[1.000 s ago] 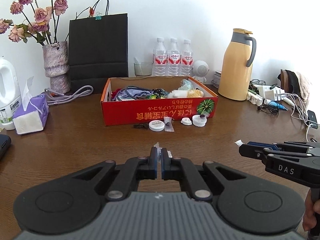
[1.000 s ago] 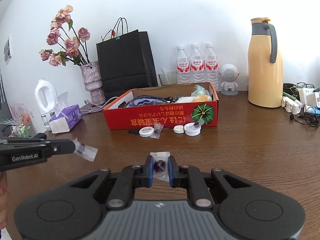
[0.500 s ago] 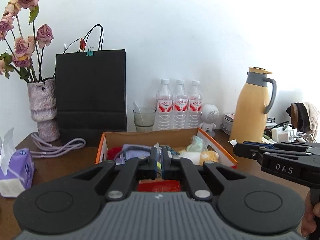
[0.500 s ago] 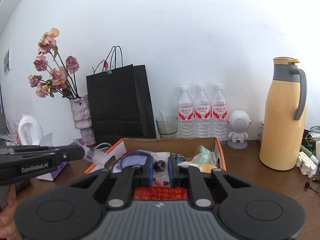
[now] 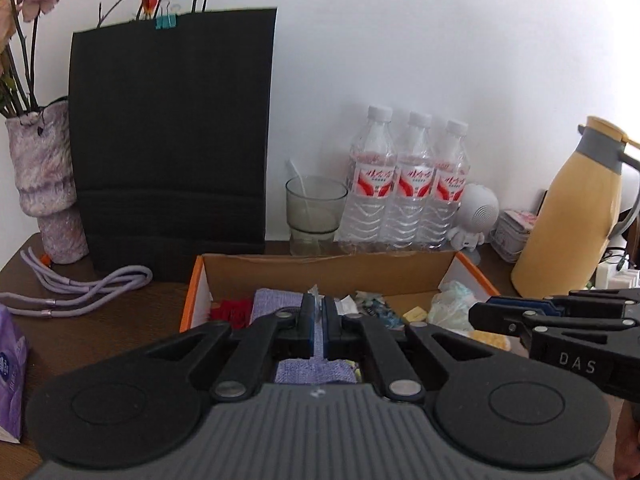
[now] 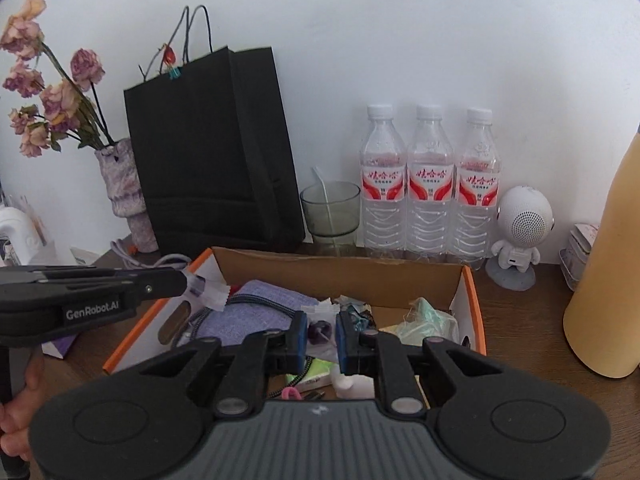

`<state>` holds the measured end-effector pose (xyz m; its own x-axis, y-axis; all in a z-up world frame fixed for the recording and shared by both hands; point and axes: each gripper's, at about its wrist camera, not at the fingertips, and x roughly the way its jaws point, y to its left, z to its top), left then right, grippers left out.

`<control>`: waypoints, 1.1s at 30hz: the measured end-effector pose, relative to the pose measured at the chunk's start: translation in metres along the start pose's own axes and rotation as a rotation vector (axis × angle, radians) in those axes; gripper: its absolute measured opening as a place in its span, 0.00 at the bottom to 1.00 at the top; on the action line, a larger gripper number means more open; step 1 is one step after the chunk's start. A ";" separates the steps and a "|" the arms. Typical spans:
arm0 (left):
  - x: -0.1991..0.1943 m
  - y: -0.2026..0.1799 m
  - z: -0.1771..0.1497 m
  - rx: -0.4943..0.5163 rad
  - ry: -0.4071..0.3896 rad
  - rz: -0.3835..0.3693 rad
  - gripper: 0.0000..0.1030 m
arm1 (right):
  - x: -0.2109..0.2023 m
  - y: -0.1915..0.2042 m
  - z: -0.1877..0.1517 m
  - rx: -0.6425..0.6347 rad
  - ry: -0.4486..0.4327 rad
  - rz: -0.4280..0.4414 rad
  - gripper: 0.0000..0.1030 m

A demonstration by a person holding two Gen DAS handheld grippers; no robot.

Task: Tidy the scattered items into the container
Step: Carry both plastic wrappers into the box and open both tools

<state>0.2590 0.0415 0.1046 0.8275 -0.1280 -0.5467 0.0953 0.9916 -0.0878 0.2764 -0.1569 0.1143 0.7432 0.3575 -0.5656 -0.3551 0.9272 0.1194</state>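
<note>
Hovering over the open box (image 6: 472, 300), both grippers now carry wrapped sweets above the clutter inside; a second ago they were low over the bare table, so both have been lifted and brought forward to the drop point. Nearest in the right wrist view, the right gripper (image 6: 322, 330) is pinched on a clear-wrapped sweet (image 6: 320, 326) with a dark purple centre, its blue pads pressed against the wrapper. To its left, the left gripper (image 6: 188, 282) reaches in from the side, pressed together on a second sweet (image 6: 208, 290), whose crinkled clear wrapper hangs just over the box's near left corner. In the left wrist view the left gripper (image 5: 318, 322) shows only a narrow slit between its pads, with a sliver of wrapper poking up. Beneath them the box already holds a lilac cloth (image 6: 256, 316), a dark braided cable (image 6: 256, 302), something red (image 5: 232, 312), a pale green bag (image 6: 432, 320) and other small pieces. The task looks well along, though the white caps seen earlier on the table in front of the box are out of view now, so more may remain. Letting go here should drop both sweets inside; the left one sits close to the rim and could fall outside. Behind the box stand a glass (image 6: 330, 212), three water bottles (image 6: 430, 184), a small white robot figure (image 6: 520, 228) and a black paper bag (image 6: 212, 152); a vase of dried roses (image 6: 120, 184) is far left, a yellow jug (image 5: 572, 216) far right, all against a white wall.
</note>
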 end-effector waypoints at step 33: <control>0.044 -0.002 0.031 -0.047 0.469 -0.027 0.92 | 0.045 -0.033 0.047 0.178 0.572 -0.012 0.68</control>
<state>0.3121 0.0350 0.1065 0.4844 -0.1600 -0.8601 0.0797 0.9871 -0.1387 0.3482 -0.1663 0.1237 0.3059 0.2757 -0.9113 -0.2115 0.9529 0.2173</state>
